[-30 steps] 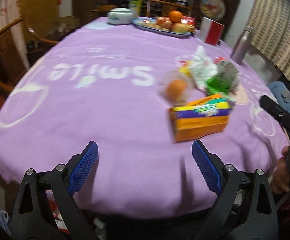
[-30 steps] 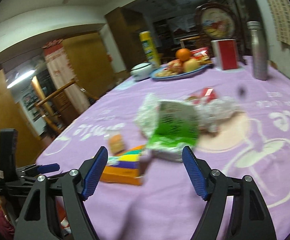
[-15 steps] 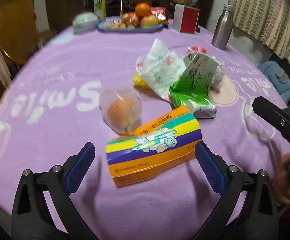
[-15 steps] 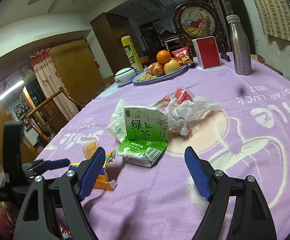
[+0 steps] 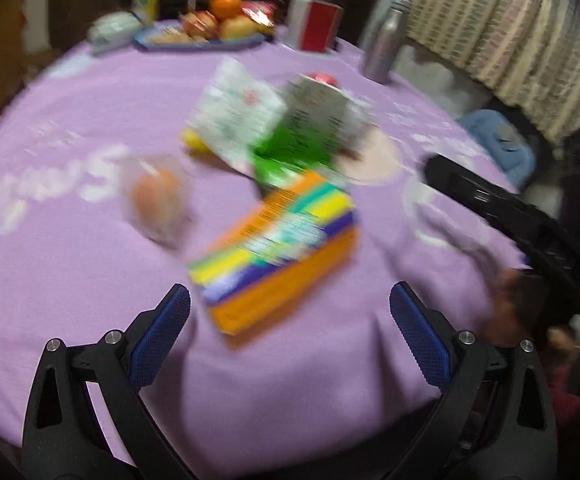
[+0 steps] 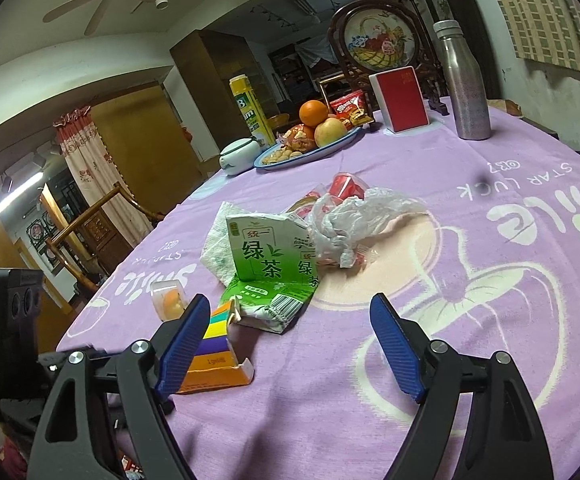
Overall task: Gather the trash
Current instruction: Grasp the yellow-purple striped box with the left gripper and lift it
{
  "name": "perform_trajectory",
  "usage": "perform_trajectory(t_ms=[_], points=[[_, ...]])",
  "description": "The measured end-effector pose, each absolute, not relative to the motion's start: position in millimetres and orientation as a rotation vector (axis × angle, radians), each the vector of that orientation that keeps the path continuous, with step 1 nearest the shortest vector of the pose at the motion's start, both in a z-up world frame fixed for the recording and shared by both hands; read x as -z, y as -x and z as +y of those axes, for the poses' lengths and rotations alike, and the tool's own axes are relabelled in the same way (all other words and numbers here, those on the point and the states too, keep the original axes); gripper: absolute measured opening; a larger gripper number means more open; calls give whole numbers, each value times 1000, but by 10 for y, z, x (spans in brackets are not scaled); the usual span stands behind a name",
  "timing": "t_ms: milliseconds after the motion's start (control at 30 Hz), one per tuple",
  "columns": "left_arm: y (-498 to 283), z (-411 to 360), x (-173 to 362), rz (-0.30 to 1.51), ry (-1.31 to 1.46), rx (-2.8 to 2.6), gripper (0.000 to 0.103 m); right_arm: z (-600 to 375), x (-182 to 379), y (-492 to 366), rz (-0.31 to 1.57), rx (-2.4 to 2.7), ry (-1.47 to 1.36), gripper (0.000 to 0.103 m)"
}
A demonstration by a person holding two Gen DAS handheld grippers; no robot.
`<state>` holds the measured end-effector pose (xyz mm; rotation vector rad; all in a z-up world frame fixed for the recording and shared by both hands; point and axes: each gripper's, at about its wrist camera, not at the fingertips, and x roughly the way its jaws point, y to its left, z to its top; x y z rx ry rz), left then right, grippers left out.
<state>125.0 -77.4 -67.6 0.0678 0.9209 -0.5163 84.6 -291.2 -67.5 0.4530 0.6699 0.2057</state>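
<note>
Purple tablecloth point(image 6: 430, 360) with white "smile" lettering covers a big round table in a dim, cluttered dining room, and the trash sits in a loose heap around the middle of it. Closest to the near edge is a flattened orange box point(image 5: 277, 256) with yellow, green and purple stripes, lying flat just ahead of the left gripper point(image 5: 290, 340). That claw hangs over the cloth with its blue pads spread wide, nothing between them. The left view is pretty motion-blurred, so fine detail there is a wash.

Right behind the box there's a crushed green tea carton point(image 6: 269, 264) with Chinese characters, leaning on its own crumpled bottom. A white patterned paper napkin point(image 6: 217, 248) pokes out from behind it, and a scrunched clear plastic bag point(image 6: 354, 224) is touching its right side, with some red wrappers point(image 6: 346, 186) tucked just beyond. Off to the left, a small clear cup with something orange inside point(image 6: 169, 300) stands apart from the pile.

The right gripper point(image 6: 290, 340) is also wide open and empty, low over the cloth, with the carton framed between its fingers.

Further back: a blue plate of fruit point(image 6: 310, 148), a white lidded pot point(image 6: 239, 156), a red box point(image 6: 402, 100) and a steel bottle point(image 6: 466, 84).
</note>
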Motion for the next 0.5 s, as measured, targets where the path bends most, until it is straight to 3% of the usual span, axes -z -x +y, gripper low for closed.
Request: perform_trajectory(t_ms=[300,500], points=[[-1391,-951,673,840,-215,530,96,-2907,709,-848,685,-222,-460,81],[-1450,-1263,878,906,-323,593,92,-2934,699,-837,679,-213,-462,81]])
